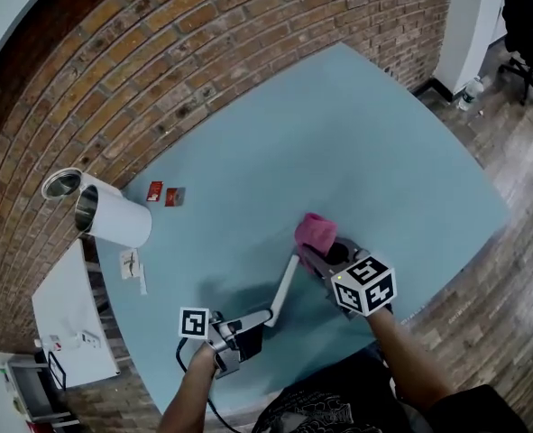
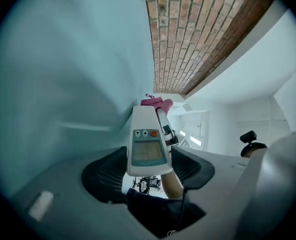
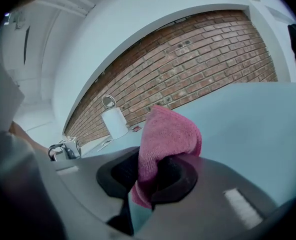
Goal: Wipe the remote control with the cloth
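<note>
White slim remote control (image 1: 284,289): lower end clamped in left gripper (image 1: 255,321) jaws, above the pale blue counter (image 1: 356,133). Pink fleecy cloth (image 1: 316,231): pinched in right gripper (image 1: 323,258) jaws, apparently touching the remote's tip. Recommended: stroke lengthwise, remote held steady.

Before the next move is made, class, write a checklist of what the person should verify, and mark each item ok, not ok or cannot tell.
1. Remote control secure in the left gripper: ok, the jaws are closed on its lower end.
2. Cloth secure in the right gripper: ok, it is pinched, with a fold standing out ahead of the jaws.
3. Cloth touching the remote control: cannot tell; the head view shows it by the far end.
4. Screen and buttons uncovered: ok in the left gripper view.
5. White cylinder out of the way: ok, it lies off to the side on the table.
</note>
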`<action>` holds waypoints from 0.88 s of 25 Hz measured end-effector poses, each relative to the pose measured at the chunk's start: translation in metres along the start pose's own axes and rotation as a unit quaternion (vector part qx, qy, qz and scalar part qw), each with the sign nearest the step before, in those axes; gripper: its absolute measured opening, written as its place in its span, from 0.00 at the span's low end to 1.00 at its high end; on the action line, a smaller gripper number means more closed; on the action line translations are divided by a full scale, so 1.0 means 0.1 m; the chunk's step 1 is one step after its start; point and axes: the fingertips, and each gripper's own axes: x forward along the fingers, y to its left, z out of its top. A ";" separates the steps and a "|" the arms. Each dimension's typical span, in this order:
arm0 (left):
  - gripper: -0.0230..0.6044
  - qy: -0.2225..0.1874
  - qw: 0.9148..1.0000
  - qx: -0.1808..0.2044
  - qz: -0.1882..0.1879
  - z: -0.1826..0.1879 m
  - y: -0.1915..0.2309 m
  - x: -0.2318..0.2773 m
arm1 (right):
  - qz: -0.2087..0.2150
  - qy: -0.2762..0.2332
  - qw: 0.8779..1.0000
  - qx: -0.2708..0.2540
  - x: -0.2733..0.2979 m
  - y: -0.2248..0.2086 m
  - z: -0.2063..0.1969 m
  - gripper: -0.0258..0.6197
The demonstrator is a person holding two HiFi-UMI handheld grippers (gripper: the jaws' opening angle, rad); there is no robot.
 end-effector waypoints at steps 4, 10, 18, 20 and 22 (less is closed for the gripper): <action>0.46 -0.018 0.999 -0.012 -0.026 0.01 0.01 0.03 | 0.002 0.007 1.000 -0.021 0.04 0.09 -0.06 0.14; 0.46 -0.023 0.999 -0.019 -0.037 0.00 0.03 0.09 | 0.008 0.003 1.000 -0.016 0.04 0.24 -0.13 0.14; 0.46 -0.024 0.998 -0.021 -0.053 0.00 0.01 0.14 | 0.018 0.005 1.000 -0.015 0.02 0.48 -0.24 0.14; 0.46 -0.024 0.998 -0.021 -0.057 0.00 0.01 0.15 | 0.019 0.006 1.000 -0.016 0.01 0.54 -0.26 0.14; 0.46 -0.025 0.998 -0.020 -0.061 0.00 0.01 0.16 | 0.021 0.007 1.000 -0.018 0.00 0.60 -0.28 0.14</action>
